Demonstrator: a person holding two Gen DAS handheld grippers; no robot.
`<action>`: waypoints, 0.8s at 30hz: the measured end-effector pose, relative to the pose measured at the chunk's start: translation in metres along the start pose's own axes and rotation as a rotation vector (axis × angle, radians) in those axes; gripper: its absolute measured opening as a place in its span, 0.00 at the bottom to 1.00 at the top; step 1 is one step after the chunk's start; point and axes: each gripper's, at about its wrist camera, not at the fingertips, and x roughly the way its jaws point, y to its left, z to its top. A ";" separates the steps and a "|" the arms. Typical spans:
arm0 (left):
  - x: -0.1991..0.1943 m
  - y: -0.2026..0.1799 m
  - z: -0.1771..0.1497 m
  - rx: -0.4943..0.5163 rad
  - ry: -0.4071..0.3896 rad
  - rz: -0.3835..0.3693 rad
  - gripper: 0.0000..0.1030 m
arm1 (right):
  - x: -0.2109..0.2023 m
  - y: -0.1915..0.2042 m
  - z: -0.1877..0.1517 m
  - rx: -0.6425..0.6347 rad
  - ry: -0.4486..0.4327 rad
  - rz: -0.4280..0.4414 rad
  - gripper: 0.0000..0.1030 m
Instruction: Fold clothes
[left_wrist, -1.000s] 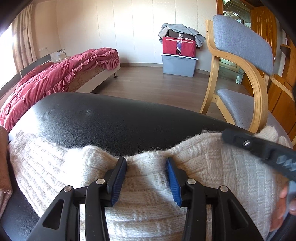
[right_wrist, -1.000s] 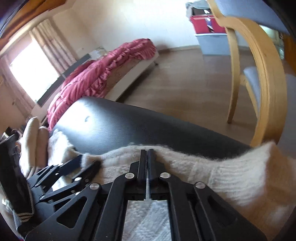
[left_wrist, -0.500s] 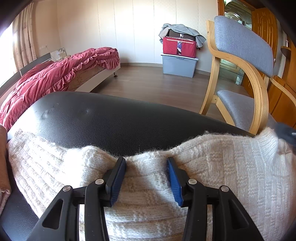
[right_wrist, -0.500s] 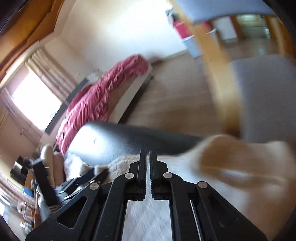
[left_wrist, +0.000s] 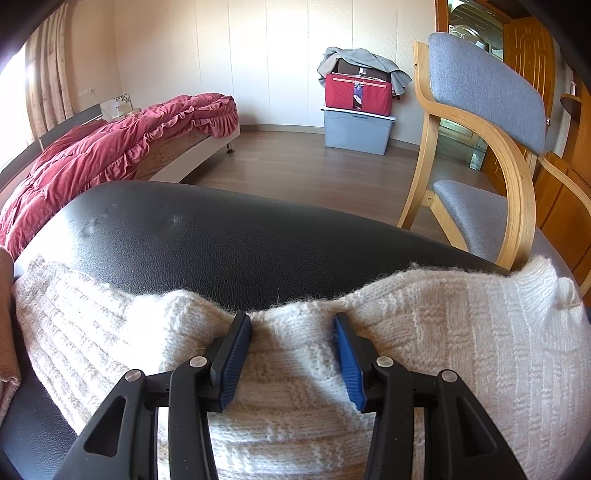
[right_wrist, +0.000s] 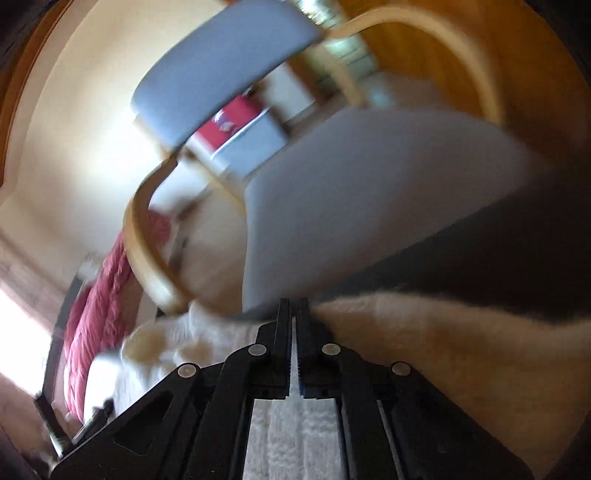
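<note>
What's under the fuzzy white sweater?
The sweater lies on a black leather surface, which shows bare beyond its far edge. Whatever else sits beneath the knit is covered, so I cannot tell.

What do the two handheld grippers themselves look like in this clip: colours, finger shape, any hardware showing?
The left gripper is black plastic with triangular cut-outs, silver pivot screws and ribbed blue pads on its fingers. The right gripper has the same black frame and silver screws, with toothed inner faces; its view is motion-blurred. No cables, sleeves or markings show.

Knit wool, grained leather, bent wood

Under the left gripper (left_wrist: 291, 354), matt black plastic with ribbed blue pads, lies a fuzzy cream cable-knit sweater (left_wrist: 443, 332); ahead, the black cushion (left_wrist: 240, 243) looks grained, slightly glossy leather; right, a chair (left_wrist: 517, 192) of smooth varnished wood and grey woven cloth.
</note>
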 end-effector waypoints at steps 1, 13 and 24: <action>0.000 0.000 0.000 0.001 0.000 0.001 0.45 | 0.000 -0.001 0.000 0.010 -0.005 -0.005 0.00; -0.002 -0.003 -0.002 0.019 -0.008 0.025 0.46 | -0.060 -0.034 0.006 0.051 -0.016 0.103 0.27; -0.003 0.005 -0.002 -0.012 -0.017 0.004 0.49 | -0.082 -0.088 0.000 0.189 -0.105 0.021 0.00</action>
